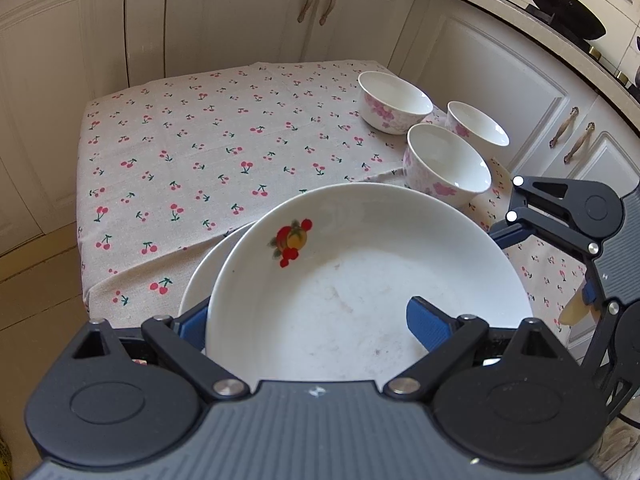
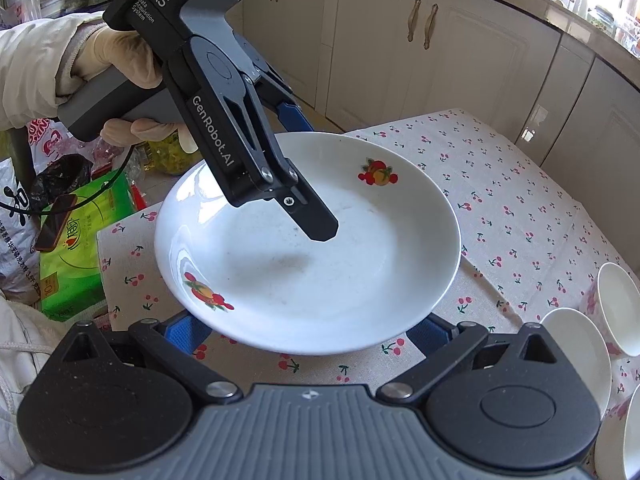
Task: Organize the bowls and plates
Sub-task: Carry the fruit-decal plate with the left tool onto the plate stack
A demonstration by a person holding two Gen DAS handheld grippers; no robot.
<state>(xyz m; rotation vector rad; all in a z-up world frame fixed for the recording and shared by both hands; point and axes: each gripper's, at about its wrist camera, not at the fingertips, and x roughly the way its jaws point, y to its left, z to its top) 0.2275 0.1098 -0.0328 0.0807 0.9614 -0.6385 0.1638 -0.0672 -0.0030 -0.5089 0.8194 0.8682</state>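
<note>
Right wrist view: empty fruit-print plate [image 2: 320, 264], cherry-print tablecloth [image 2: 520, 216].

Black two-finger left gripper [image 2: 316, 168] of matte plastic, printed in white with "DAS", "Data Acquisition System" and "GenRobot.AI"; blue ribbed pads [image 1: 426, 326] on the fingers, silver screws at the linkage joints, grey handle. Black right gripper [image 2: 314, 330] of the same build: ribbed grey body, round black hubs, silver rivets, blue pads. Cream glove on the left hand [image 2: 120, 64], cream sleeve [image 2: 28, 60] with grey knitted cuff.
</note>
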